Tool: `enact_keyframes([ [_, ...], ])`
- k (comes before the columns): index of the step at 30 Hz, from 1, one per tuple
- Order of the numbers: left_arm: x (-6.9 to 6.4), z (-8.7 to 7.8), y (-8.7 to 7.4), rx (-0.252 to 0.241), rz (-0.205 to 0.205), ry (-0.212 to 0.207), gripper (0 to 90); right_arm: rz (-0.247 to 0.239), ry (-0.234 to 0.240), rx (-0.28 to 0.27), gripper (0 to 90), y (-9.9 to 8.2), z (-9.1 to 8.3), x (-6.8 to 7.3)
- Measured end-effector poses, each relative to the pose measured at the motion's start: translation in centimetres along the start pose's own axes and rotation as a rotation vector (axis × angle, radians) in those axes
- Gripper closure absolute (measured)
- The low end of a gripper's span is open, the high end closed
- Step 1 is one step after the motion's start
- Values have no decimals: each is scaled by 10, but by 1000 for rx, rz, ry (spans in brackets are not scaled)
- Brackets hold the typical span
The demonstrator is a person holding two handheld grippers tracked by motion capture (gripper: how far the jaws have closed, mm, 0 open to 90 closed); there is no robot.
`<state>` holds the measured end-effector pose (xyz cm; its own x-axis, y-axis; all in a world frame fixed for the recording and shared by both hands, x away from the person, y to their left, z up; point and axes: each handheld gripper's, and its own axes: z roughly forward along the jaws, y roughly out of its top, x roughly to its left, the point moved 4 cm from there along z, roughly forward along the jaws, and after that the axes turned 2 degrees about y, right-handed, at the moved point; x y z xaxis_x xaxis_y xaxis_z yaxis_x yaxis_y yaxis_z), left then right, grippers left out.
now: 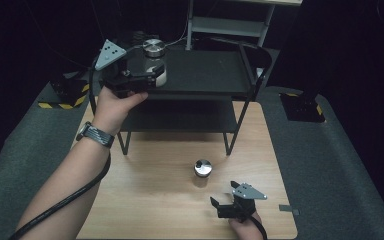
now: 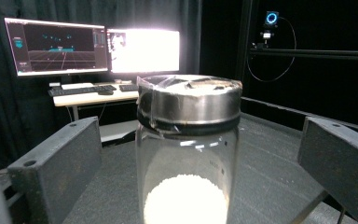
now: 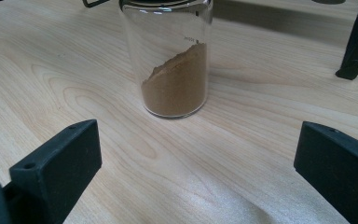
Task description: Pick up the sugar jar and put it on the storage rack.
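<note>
Left gripper [image 1: 156, 74]: we have it up at the top shelf of the black rack [image 1: 205, 75], released, its jaws standing wide on either side of a jar with clear gaps, the pads pressing on nothing.
Jar of white granules [image 2: 186, 154]: it stands upright on the top shelf near its left end, between our left jaws but free of them; glass body, metal lid taped over, white fill low in the bottom.
Second jar on the shelf [image 1: 153, 47]: just behind the first, also upright; we see its metal lid, not its contents.
Step in hand: as we judge it, the placing of the white jar on the shelf is done and we are letting go.
Jar of brown powder [image 3: 173, 60]: upright on the wooden table [image 1: 145, 200], in front of the rack's feet and just ahead of our right gripper.
Right gripper [image 1: 226, 206]: low at the table's near edge, jaws spread and empty, aimed at the brown jar.
Next move: we think the left gripper must back straight off without nudging the jar, then the right closes on the brown jar's body.
</note>
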<state>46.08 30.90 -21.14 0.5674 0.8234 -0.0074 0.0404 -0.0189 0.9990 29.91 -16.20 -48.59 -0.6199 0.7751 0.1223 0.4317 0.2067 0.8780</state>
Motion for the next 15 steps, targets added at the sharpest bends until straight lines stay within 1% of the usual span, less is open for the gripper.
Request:
enact_keyframes([
  [2,3,-6,-3,-10,1,-12,3,0,1,0,4,0,0,0],
  [3,3,-6,-3,-10,1,-12,3,0,1,0,4,0,0,0],
  [7,5,-16,-8,-16,25,-31,3,-3,0,1,4,0,0,0],
  [10,3,-23,-13,-4,48,-22,3,-3,0,3,4,0,0,0],
  [12,2,-25,-15,2,51,-19,3,-3,0,2,4,0,0,0],
  [14,2,-28,-18,6,53,-25,3,-2,0,2,5,0,0,1],
  [15,1,-31,-22,14,63,-20,3,-2,-1,3,5,0,0,1],
])
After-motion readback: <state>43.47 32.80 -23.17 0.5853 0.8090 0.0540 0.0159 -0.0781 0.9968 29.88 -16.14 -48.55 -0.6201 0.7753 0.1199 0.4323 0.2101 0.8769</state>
